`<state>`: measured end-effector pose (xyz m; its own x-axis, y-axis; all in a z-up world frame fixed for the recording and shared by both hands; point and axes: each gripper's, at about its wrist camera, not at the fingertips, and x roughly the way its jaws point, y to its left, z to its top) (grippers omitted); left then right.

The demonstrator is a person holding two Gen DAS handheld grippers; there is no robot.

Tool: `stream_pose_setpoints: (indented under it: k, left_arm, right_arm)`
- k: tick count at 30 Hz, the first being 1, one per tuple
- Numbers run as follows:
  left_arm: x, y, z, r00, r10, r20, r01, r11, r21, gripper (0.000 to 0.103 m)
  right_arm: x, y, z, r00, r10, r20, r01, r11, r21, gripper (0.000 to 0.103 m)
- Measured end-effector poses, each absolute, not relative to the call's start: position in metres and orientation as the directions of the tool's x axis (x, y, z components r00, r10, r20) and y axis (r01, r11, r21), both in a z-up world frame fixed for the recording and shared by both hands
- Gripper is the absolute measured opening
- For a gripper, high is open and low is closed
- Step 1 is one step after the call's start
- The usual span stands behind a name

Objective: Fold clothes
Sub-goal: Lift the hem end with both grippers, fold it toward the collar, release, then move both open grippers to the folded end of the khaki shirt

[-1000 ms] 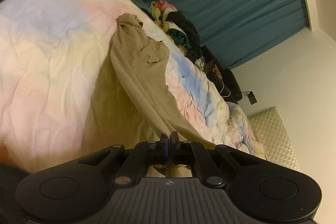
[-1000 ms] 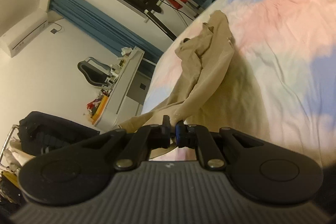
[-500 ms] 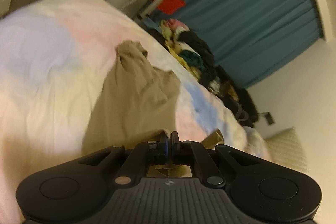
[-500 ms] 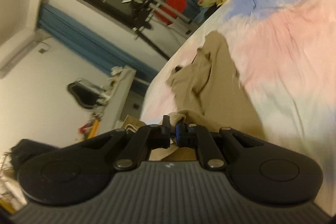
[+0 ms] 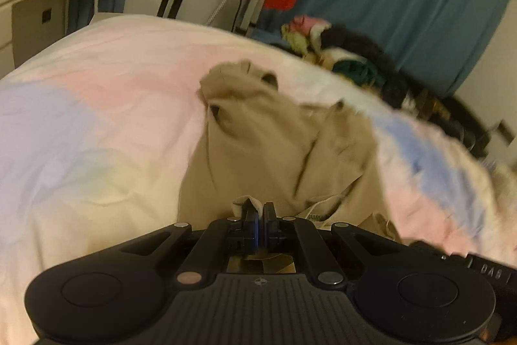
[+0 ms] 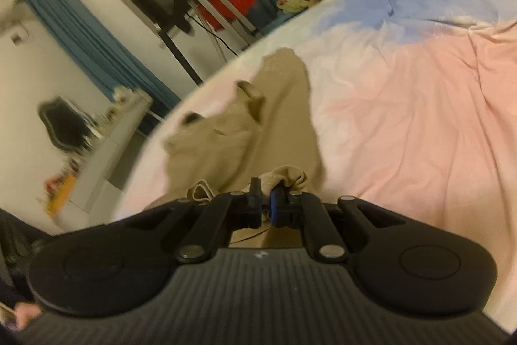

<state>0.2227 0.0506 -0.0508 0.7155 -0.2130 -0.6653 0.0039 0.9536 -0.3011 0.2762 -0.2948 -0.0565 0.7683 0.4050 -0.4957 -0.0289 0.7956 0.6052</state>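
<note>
1. Fabric of the beige garment (image 5: pixel 268 151) looks thin, soft and light; it makes loose wrinkles and will sag wherever it is not supported.
2. Its place: it lies on the pastel duvet (image 5: pixel 97 118) of the bed, running from the near edge toward 12 o'clock in the left wrist view, and toward 11 o'clock in the right wrist view.
3. The left hand-held gripper (image 5: pixel 257 215) is clenched on a small pale piece of the near hem; the jaws stand almost together.
4. The right hand-held gripper (image 6: pixel 265 202) grasps a thicker bunched part of the garment, so a narrow gap stays between its jaws.
5. Such cloth probably does not slip much, but a thin hem can slide out if it is pulled hard, I think.
6. Good places to hold are hems, seams or corners, where the cloth is doubled and stronger.
7. The far end at 12 o'clock is crumpled, so it may need smoothing before a clean fold.
8. A pile of other clothes (image 5: pixel 349 54) lies at 1 o'clock, well apart.
</note>
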Motion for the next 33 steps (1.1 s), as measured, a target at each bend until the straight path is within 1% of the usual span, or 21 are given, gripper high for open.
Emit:
stream_pose_setpoints:
  k: [4, 6, 9, 11, 12, 13, 14, 15, 16, 17, 18, 19, 20, 22, 24, 28, 31, 33]
  left_arm:
    - [0.237, 0.045, -0.075, 0.701, -0.183, -0.689, 0.025, 0.972, -0.233, 0.003]
    - [0.239, 0.044, -0.079, 0.698, -0.181, -0.693, 0.029, 0.974, -0.226, 0.004]
    - [0.242, 0.044, -0.086, 0.693, -0.179, -0.699, 0.035, 0.976, -0.215, 0.006]
    - [0.236, 0.040, -0.081, 0.703, -0.172, -0.691, 0.053, 0.980, -0.191, 0.007]
    - [0.233, 0.038, -0.077, 0.706, -0.170, -0.687, 0.068, 0.982, -0.174, 0.016]
    - [0.227, 0.037, -0.071, 0.714, -0.167, -0.681, 0.073, 0.984, -0.164, 0.033]
    - [0.222, 0.036, -0.065, 0.721, -0.163, -0.674, 0.078, 0.985, -0.155, 0.042]
    - [0.215, 0.036, -0.058, 0.733, -0.157, -0.661, 0.076, 0.986, -0.151, 0.057]
    - [0.207, 0.036, -0.051, 0.748, -0.157, -0.645, 0.080, 0.986, -0.148, 0.065]
    - [0.199, 0.035, -0.044, 0.759, -0.162, -0.631, 0.092, 0.986, -0.143, 0.067]
    - [0.191, 0.035, -0.036, 0.768, -0.167, -0.619, 0.105, 0.985, -0.135, 0.073]
    - [0.181, 0.034, -0.029, 0.777, -0.167, -0.607, 0.115, 0.986, -0.124, 0.083]
    - [0.172, 0.033, -0.021, 0.789, -0.163, -0.593, 0.120, 0.986, -0.111, 0.088]
    - [0.150, 0.032, -0.007, 0.813, -0.158, -0.560, 0.134, 0.987, -0.085, 0.095]
    - [0.131, 0.033, 0.003, 0.827, -0.162, -0.538, 0.140, 0.987, -0.081, 0.099]
    - [0.097, 0.031, 0.019, 0.854, -0.167, -0.494, 0.164, 0.985, -0.050, 0.100]
    - [0.078, 0.029, 0.029, 0.873, -0.160, -0.461, 0.165, 0.986, -0.030, 0.101]
    - [0.067, 0.028, 0.033, 0.882, -0.160, -0.444, 0.165, 0.986, -0.027, 0.102]
  right_arm:
    - [0.289, -0.283, -0.077, 0.753, 0.372, -0.543, -0.032, 0.845, 0.534, 0.008]
    - [0.291, -0.278, -0.081, 0.755, 0.356, -0.551, -0.045, 0.866, 0.497, 0.009]
    - [0.288, -0.276, -0.077, 0.761, 0.341, -0.552, -0.042, 0.875, 0.483, 0.010]
    - [0.286, -0.275, -0.073, 0.765, 0.332, -0.552, -0.038, 0.878, 0.477, 0.010]
    - [0.284, -0.274, -0.070, 0.768, 0.325, -0.552, -0.036, 0.883, 0.469, 0.012]
    - [0.279, -0.272, -0.063, 0.778, 0.314, -0.544, -0.038, 0.888, 0.458, 0.012]
    - [0.273, -0.272, -0.055, 0.793, 0.304, -0.529, -0.043, 0.893, 0.448, 0.017]
    - [0.267, -0.271, -0.047, 0.806, 0.293, -0.514, -0.048, 0.898, 0.437, 0.029]
    - [0.261, -0.271, -0.039, 0.820, 0.283, -0.498, -0.053, 0.903, 0.426, 0.039]
    - [0.255, -0.270, -0.031, 0.833, 0.272, -0.481, -0.057, 0.908, 0.415, 0.064]
    - [0.248, -0.270, -0.023, 0.849, 0.261, -0.459, -0.062, 0.912, 0.405, 0.082]
    - [0.239, -0.270, -0.014, 0.867, 0.250, -0.431, -0.066, 0.915, 0.397, 0.087]
    - [0.230, -0.271, -0.005, 0.884, 0.239, -0.403, -0.071, 0.919, 0.389, 0.085]
    - [0.212, -0.271, 0.010, 0.898, 0.228, -0.377, -0.084, 0.928, 0.362, 0.085]
    - [0.195, -0.272, 0.020, 0.907, 0.217, -0.361, -0.087, 0.935, 0.344, 0.085]
    - [0.160, -0.272, 0.031, 0.917, 0.202, -0.345, -0.090, 0.945, 0.313, 0.085]
    - [0.136, -0.270, 0.035, 0.915, 0.181, -0.361, -0.078, 0.956, 0.282, 0.085]
    - [0.126, -0.269, 0.036, 0.916, 0.183, -0.356, -0.087, 0.959, 0.269, 0.085]
